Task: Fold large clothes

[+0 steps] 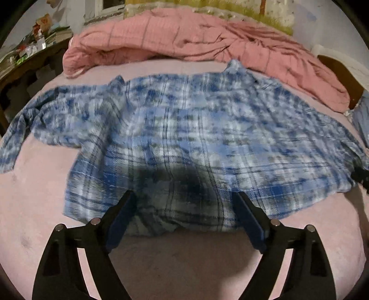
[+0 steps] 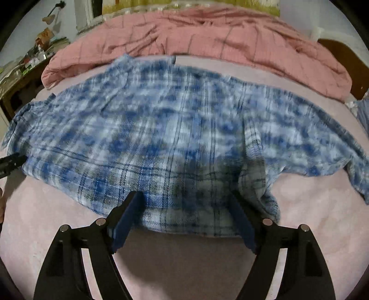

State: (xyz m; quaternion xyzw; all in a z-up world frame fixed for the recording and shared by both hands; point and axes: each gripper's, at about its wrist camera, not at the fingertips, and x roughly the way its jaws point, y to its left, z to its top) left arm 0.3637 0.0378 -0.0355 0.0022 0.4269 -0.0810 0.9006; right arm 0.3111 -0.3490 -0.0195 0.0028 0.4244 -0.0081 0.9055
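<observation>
Pale pink bed is carrying a spread blue plaid flannel shirt; left gripper and right gripper are hanging wide, empty, over the near hem. Next: regrasping for a fold.

A home bedroom: a pink-sheeted bed, a rumpled pink quilt and a cluttered side table.

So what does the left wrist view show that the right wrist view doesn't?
Only the left wrist view: the shirt's left sleeve trailing over the bed's edge, and the right tool's tip at the frame's right edge. Only the right wrist view: a wall lamp, the left tool's tip, the other sleeve. Both: the blue plaid shirt, pink duvet, cluttered side table, open tools.
</observation>
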